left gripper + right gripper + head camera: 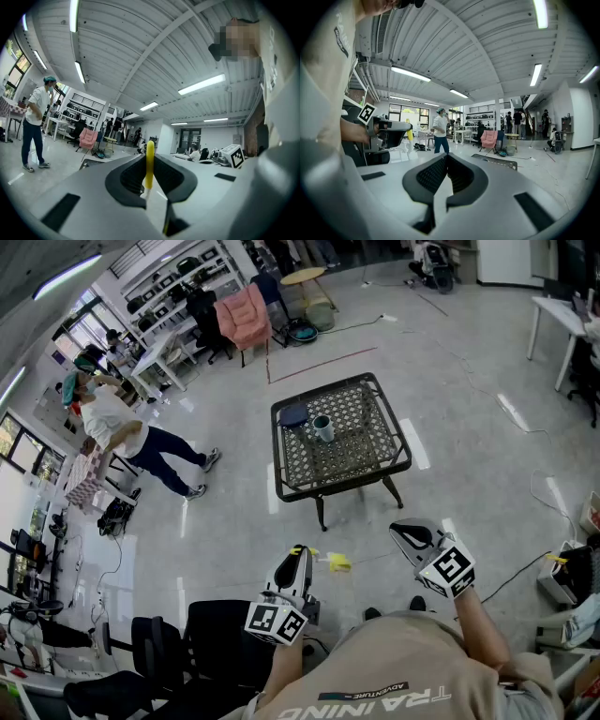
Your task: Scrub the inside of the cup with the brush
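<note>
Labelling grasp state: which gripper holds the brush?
The left gripper: its jaws clamp the yellow brush. The right gripper is shut on nothing.

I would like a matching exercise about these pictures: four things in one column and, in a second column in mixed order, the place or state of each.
Things:
1. cup
2. brush
3. right gripper
4. pink chair

Places or states:
A. clamped in the left gripper
B. jaws shut, nothing between them
C. on the floor beyond the table
D. standing on the mesh table

Pairs: 1-D, 2-A, 3-B, 4-C
</note>
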### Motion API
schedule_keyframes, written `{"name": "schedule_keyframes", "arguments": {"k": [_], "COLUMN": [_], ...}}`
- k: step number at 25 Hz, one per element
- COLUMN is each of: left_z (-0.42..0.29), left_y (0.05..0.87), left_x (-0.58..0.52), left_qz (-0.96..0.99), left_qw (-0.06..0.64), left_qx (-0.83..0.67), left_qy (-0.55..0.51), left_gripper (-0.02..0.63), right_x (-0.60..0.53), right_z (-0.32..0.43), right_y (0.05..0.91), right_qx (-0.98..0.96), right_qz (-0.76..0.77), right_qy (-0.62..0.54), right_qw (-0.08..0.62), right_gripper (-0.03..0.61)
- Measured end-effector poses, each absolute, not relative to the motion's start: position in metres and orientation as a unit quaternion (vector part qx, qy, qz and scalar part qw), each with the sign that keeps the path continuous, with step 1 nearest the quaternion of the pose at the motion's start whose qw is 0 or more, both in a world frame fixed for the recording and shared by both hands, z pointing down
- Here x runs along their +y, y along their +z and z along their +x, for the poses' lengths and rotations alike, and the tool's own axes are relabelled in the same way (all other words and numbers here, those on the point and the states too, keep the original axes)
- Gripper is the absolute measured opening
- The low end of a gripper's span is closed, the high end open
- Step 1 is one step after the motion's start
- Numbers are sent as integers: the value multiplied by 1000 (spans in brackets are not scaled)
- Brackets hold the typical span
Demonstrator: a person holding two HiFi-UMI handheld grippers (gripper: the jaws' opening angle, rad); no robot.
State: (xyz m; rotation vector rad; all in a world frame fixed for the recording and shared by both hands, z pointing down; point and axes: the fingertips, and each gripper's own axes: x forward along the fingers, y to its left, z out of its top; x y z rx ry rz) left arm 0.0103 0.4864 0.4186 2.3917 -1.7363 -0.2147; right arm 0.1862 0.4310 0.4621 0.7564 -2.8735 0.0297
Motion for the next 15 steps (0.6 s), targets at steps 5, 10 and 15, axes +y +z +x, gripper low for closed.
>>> {"name": "schedule_keyframes", "arguments": {"k": [5, 10, 15], "left_z": [3, -9, -22], "left_y": [414, 411, 409], "left_x": [477, 471, 464], "left_qz": [809, 812, 818], "left_qw": [78, 79, 75], "left_qx": [-579, -575, -567], "left_qy": [-61, -58, -58], "left_gripper": [58, 58, 58], "right_x": [418, 411, 398], "right_z": [185, 174, 166], "right_y": [460, 464, 466], "right_qx": [-960, -958, -954], "right_qz": [270, 275, 292], "right_qy": [10, 19, 24], "right_qw": [73, 75, 70], "right_gripper": [17, 17, 17]}}
